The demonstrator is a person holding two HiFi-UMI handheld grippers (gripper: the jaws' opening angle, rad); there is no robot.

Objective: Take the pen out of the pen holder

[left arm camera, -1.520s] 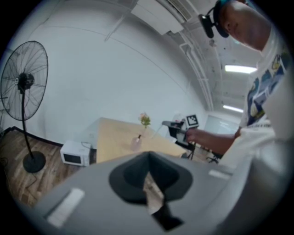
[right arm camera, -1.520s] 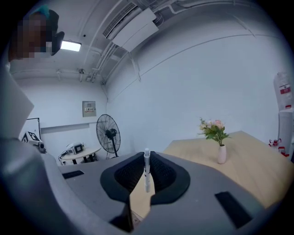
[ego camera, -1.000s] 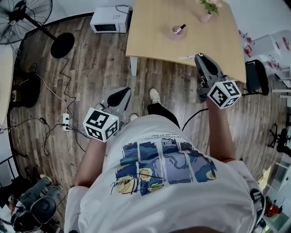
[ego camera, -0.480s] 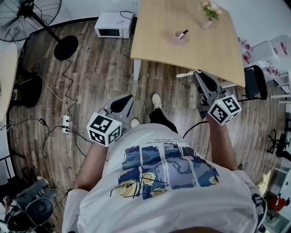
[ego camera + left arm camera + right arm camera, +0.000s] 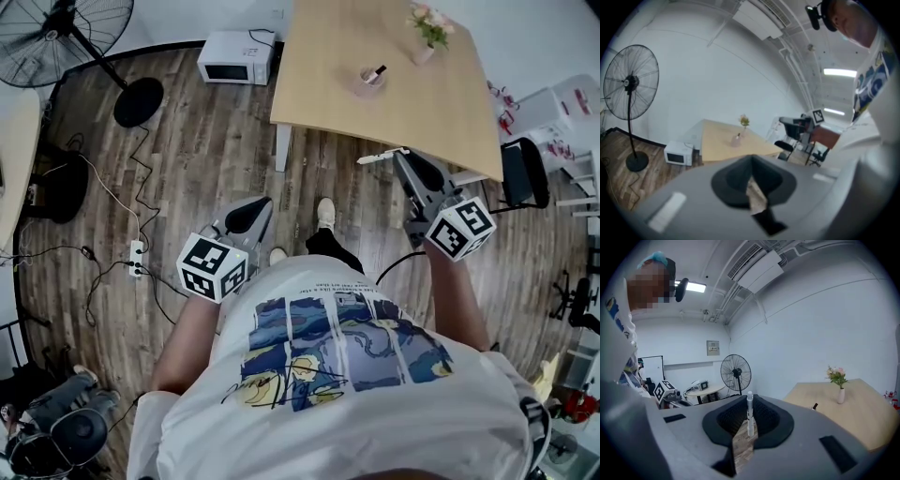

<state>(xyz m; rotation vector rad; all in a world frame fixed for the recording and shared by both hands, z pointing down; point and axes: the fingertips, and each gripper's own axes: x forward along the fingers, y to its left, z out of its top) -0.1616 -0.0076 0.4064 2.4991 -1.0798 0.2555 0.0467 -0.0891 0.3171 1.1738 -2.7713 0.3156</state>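
Note:
A white pen point(image 5: 377, 156) sticks out sideways from my right gripper point(image 5: 398, 154), which is shut on it just off the near edge of the wooden table point(image 5: 328, 94). In the right gripper view the pen point(image 5: 750, 414) stands upright between the dark pads. The pink pen holder point(image 5: 371, 78) sits far back on the table with a dark pen in it; it is small in the left gripper view point(image 5: 736, 139). My left gripper point(image 5: 256, 202) hangs over the floor, shut and empty point(image 5: 751, 180).
A vase of flowers point(image 5: 428, 26) stands behind the holder. A white microwave point(image 5: 235, 58) sits on the floor left of the table, with a standing fan point(image 5: 66, 28) beyond. A power strip with cables point(image 5: 137, 255) lies at the left, and a black chair point(image 5: 523, 173) at the right.
My right gripper, still shut on the white pen, has drawn back from the table's near edge toward the person. The left gripper has barely shifted.

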